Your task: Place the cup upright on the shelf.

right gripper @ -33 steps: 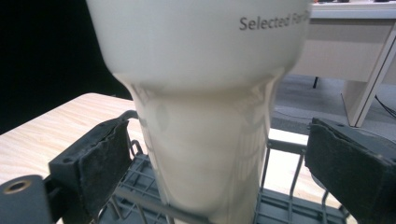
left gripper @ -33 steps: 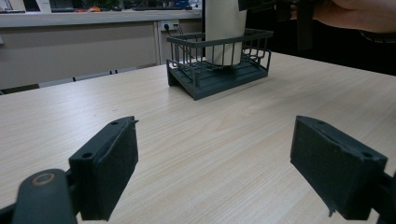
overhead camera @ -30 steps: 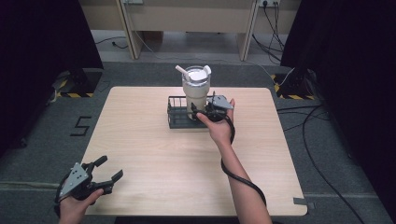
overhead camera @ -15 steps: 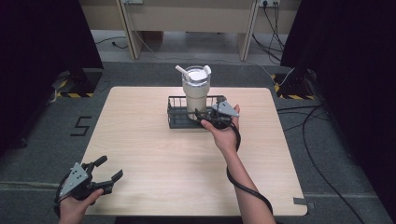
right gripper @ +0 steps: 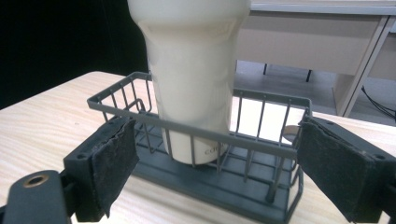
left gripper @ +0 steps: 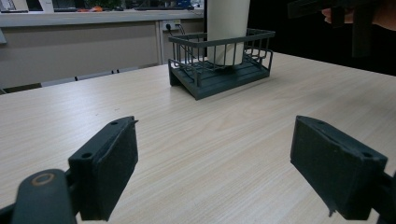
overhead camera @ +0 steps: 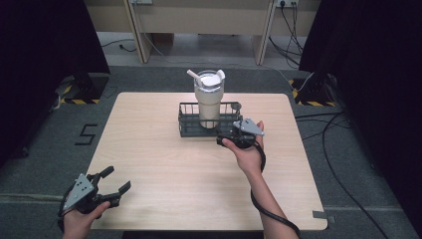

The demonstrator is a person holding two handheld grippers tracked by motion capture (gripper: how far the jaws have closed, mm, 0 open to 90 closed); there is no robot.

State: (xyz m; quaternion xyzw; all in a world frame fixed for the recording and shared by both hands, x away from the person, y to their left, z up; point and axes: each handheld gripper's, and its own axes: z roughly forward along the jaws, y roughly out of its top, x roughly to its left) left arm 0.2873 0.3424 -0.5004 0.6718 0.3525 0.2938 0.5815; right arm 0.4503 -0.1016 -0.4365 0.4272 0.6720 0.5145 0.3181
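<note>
Right tool [overhead camera: 225, 141] is hovering wide open at the wire basket [overhead camera: 191, 125], five o'clock of the cream tumbler [overhead camera: 208, 99] standing inside; left tool [overhead camera: 113, 181] is idling open at the bench's seven o'clock. Nudging the rim risks toppling the tall tumbler.

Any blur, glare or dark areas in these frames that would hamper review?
High view: even light on the table, both flanks black. Left gripper view: sharp, soft sheen on the wood. Right gripper view: tumbler top cropped and bright, right tongs pads slightly soft.
</note>
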